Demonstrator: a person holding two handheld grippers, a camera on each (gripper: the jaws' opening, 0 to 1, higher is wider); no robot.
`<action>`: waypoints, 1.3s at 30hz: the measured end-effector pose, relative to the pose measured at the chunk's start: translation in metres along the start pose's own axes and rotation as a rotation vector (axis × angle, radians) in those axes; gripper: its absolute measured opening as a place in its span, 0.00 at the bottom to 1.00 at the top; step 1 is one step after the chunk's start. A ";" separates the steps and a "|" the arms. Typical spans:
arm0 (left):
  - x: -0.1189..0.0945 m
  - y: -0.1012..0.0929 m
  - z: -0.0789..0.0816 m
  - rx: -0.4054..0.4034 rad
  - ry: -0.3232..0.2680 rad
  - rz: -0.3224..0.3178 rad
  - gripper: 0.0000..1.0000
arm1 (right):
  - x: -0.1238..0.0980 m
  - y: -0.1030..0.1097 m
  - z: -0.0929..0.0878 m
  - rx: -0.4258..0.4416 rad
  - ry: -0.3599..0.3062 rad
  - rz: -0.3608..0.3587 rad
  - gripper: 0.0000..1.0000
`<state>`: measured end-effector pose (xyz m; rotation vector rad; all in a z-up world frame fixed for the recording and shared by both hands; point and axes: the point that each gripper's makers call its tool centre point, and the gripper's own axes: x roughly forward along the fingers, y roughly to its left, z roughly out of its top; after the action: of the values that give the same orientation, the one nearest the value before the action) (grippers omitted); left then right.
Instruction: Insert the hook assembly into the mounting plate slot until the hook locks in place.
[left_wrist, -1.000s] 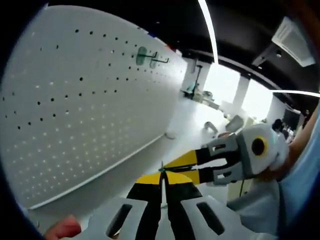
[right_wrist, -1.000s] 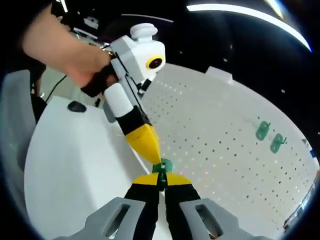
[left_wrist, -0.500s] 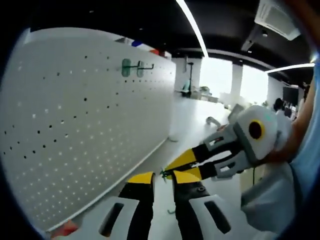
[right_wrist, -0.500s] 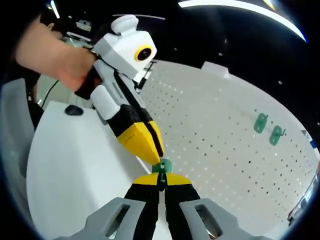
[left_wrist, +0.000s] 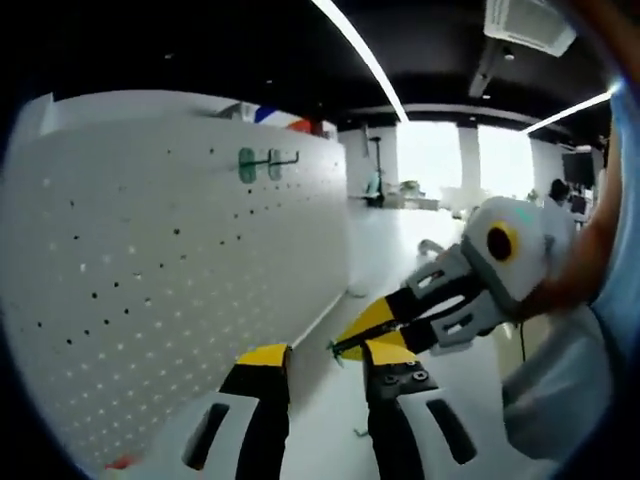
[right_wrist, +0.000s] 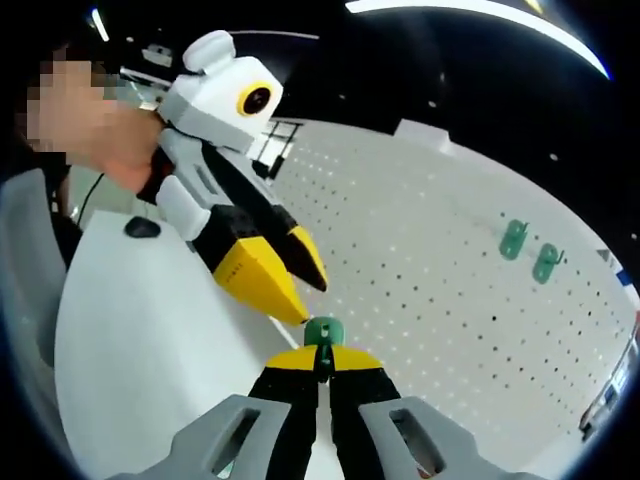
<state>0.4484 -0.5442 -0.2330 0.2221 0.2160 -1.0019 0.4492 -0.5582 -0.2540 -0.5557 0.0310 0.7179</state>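
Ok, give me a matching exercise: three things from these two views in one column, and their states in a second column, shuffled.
Things:
1. left gripper
2. right gripper
3. two green hooks

States:
A. hanging on the white pegboard
B. shut on a small green hook piece
C. open, holding nothing

Pairs: 1-C, 2-B, 3-A

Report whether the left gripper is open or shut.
Open: the left gripper shows a clear gap between its yellow-tipped fingers, with nothing held there.
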 end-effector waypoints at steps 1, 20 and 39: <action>-0.001 0.001 0.001 0.017 -0.012 0.009 0.33 | 0.000 -0.001 0.000 0.001 0.001 -0.002 0.01; -0.038 0.009 -0.006 0.157 -0.085 0.199 0.49 | -0.007 -0.008 0.002 0.003 0.001 -0.031 0.01; -0.048 -0.005 -0.037 0.218 -0.049 0.245 0.52 | -0.024 -0.035 -0.001 0.060 0.006 -0.095 0.01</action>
<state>0.4163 -0.4981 -0.2557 0.4122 0.0329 -0.7853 0.4528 -0.5949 -0.2329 -0.4986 0.0311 0.6206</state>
